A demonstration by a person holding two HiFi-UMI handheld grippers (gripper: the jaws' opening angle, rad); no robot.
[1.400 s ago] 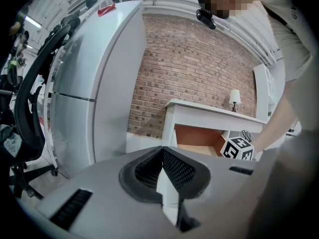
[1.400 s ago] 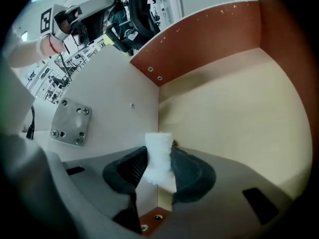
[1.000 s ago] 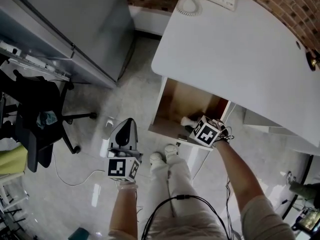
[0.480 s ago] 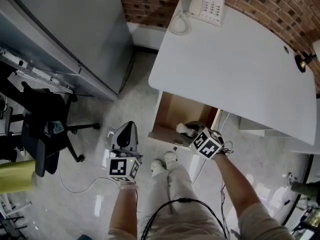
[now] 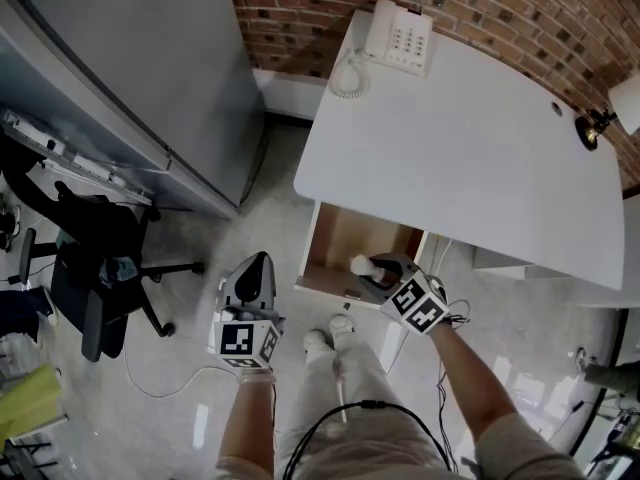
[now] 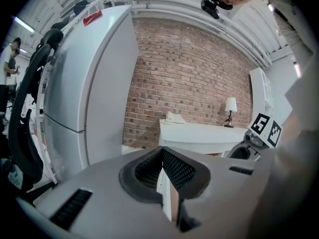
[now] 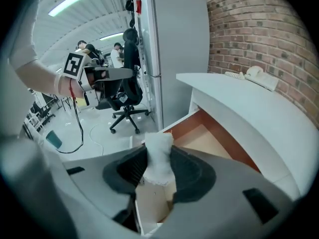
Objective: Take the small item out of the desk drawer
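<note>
The desk drawer (image 5: 352,246) stands pulled out under the white desk (image 5: 480,158), its wooden bottom bare. My right gripper (image 5: 370,267) hovers over the drawer's front right part, shut on a small white item (image 5: 358,264). In the right gripper view the item (image 7: 159,146) stands upright, pinched between the dark pads (image 7: 187,171), with the drawer (image 7: 212,141) beyond. My left gripper (image 5: 256,263) hangs over the floor left of the drawer, shut and holding nothing (image 6: 163,158).
A white telephone (image 5: 398,40) sits at the desk's far left corner and a lamp (image 5: 600,118) at its right. A brick wall runs behind. A tall grey cabinet (image 5: 130,58) and a black office chair (image 5: 95,268) stand left. A cable (image 5: 160,383) lies on the floor.
The head view has tilted up, so more desk and brick wall show. The right gripper has kept its hold on the white item and shifted slightly toward the drawer's front. The left gripper has stayed put.
</note>
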